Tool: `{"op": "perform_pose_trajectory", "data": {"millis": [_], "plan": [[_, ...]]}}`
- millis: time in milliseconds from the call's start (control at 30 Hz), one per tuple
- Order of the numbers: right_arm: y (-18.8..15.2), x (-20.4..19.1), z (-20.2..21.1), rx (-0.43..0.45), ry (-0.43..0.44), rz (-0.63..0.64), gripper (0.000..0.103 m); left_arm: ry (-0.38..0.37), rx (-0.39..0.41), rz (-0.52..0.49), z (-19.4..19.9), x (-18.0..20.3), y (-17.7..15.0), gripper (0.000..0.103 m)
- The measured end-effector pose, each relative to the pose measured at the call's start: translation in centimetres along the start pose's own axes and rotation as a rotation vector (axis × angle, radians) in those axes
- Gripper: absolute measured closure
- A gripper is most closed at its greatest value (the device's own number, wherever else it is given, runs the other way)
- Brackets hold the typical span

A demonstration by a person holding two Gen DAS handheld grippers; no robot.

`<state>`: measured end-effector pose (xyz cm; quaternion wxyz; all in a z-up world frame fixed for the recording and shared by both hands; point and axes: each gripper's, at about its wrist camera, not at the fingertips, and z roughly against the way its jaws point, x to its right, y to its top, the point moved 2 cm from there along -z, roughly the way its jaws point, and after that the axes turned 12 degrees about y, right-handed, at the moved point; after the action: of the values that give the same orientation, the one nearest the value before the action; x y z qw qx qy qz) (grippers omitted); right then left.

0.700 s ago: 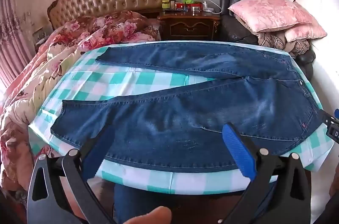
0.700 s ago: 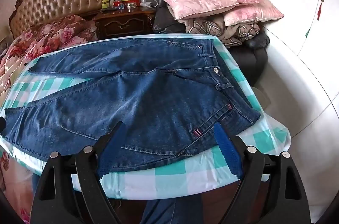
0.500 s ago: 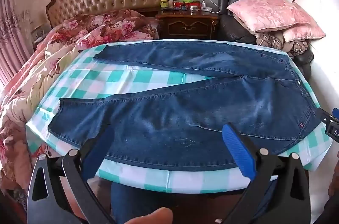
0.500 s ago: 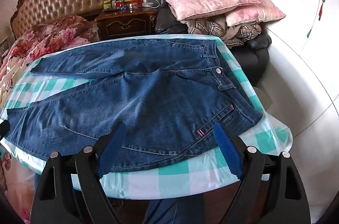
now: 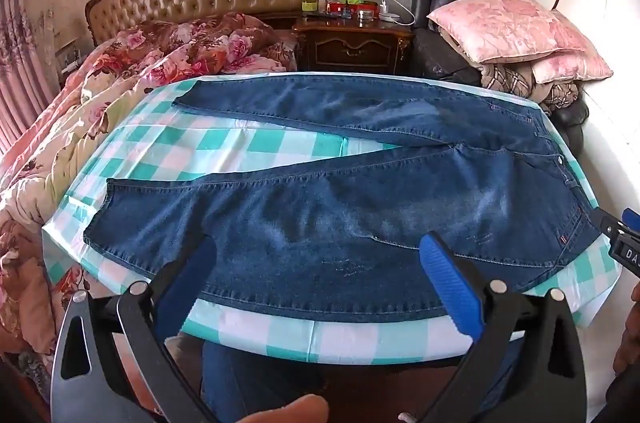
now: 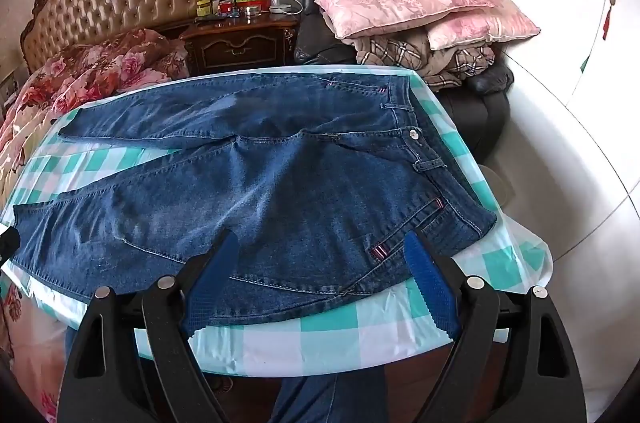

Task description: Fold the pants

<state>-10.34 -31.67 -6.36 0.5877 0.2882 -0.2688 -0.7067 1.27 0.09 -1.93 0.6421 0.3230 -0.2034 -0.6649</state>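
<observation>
Both views bright, even daylight, colours true. Light looks to come from the curtain (image 5: pixel 18 71) side, left of the bed (image 5: pixel 120 95); wardrobe (image 6: pixel 560 23) right of the pillows nearly blown out white. Shadows soft, faint. Mild sheen on the tablecloth (image 6: pixel 320 339) at the near edge. Heavy fisheye: table edge bows, black vignette in the corners. Jeans (image 5: pixel 340 215) sharp mid-frame; thumb at the bottom edge of the left view blurred, too close.
</observation>
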Motion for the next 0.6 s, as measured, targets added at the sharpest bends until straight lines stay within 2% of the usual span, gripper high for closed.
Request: {"op": "perform_pose_trajectory", "data": {"millis": [600], "plan": [[-0.11, -0.15, -0.04, 0.0, -0.001, -0.004, 0.021, -0.004, 0.003, 0.006, 0.14, 0.07, 0.35, 0.001]]}}
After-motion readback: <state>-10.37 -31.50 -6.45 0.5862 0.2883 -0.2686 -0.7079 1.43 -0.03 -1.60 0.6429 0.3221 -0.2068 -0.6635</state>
